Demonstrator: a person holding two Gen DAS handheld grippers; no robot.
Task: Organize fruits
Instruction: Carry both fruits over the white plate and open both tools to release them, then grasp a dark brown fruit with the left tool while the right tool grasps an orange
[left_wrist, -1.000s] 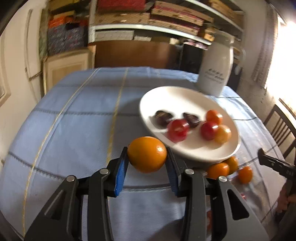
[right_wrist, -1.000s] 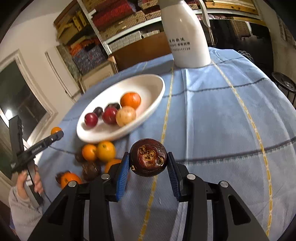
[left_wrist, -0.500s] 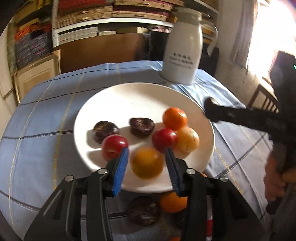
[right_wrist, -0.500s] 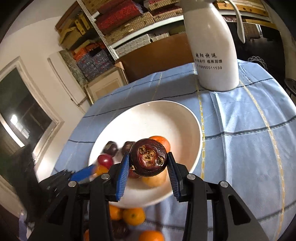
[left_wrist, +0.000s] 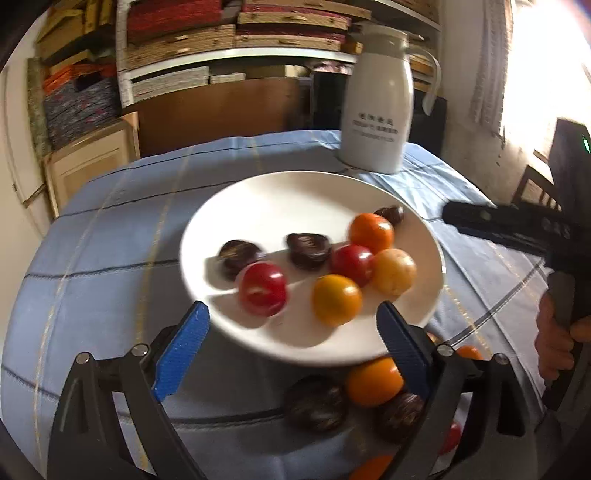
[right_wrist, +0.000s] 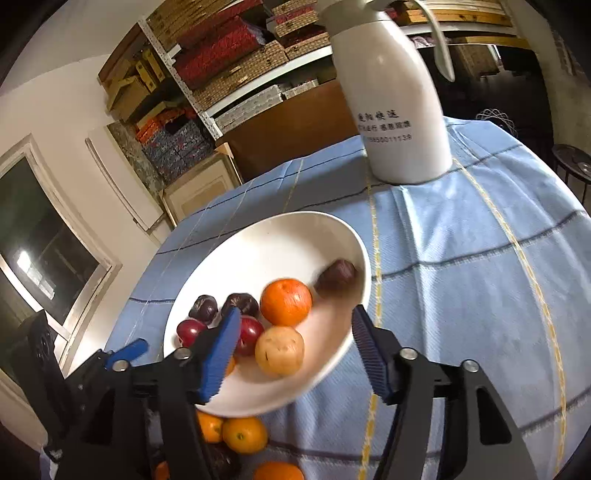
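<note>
Hanging over the plate (left_wrist: 280, 192) rim, both tongs (left_wrist: 291, 328) (right_wrist: 295, 350) just spread — empty.

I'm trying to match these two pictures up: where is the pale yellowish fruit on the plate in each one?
Left wrist view: pale yellowish fruit at the plate's right side, beside a red fruit.
Right wrist view: same fruit near the plate's front, below the orange.
Shared landmark: white jug behind the plate.

Blown-out window glare (left_wrist: 546, 74) at right, motion-blurred fruit (left_wrist: 263, 294), fisheye-curved edges, dark corners
</note>
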